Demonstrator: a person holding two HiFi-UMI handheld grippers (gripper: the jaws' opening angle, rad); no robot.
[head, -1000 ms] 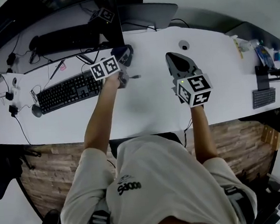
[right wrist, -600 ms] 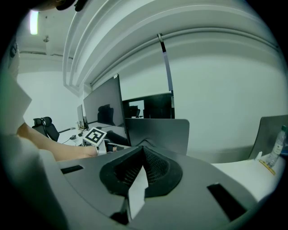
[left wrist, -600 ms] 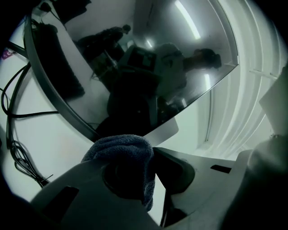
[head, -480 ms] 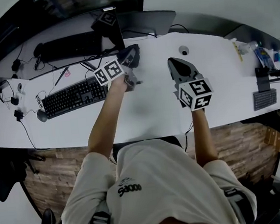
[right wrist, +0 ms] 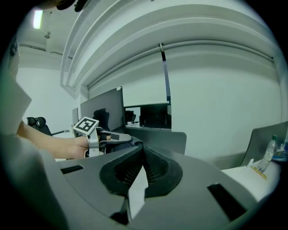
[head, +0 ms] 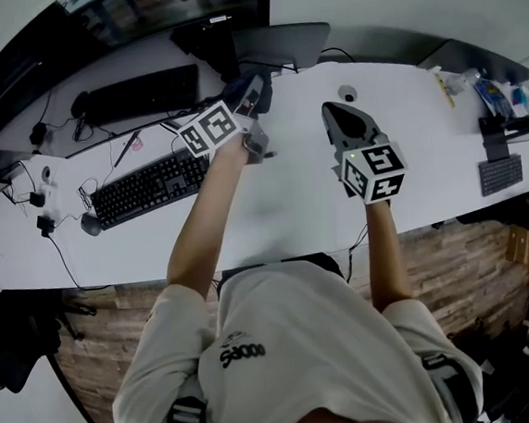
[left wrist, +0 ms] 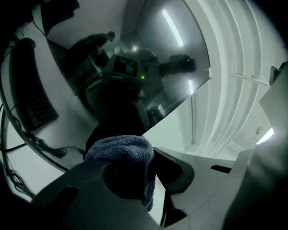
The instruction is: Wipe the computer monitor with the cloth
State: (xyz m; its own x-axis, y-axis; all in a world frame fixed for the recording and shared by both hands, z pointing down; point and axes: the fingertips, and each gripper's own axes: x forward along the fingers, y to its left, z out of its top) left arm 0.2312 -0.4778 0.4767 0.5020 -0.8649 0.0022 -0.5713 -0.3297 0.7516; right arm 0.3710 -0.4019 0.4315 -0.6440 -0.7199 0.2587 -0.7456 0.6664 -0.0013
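Head view, setting: I work at a white desk, with both grippers raised over it and well apart.
Left gripper: clamped on a bunched grey cloth, which bulges out past the jaws.
Right gripper: jaws pressed together with nothing between them, held off to the side and clear of the screen.
Monitor: dark glossy screen straight ahead of the cloth, mirroring my left gripper. Whether cloth and glass touch I cannot tell.
Step in hand: I judge this the approach or first contact, low on the screen.
Next move: press the cloth lightly onto the glass and sweep across and upward, keeping the hard jaws off it.
Edges: the screen's lower edge runs just beyond the cloth; slipping past it would drop the wad toward the stand.
Open room: bare desk to the right; a keyboard and cables crowd the left.
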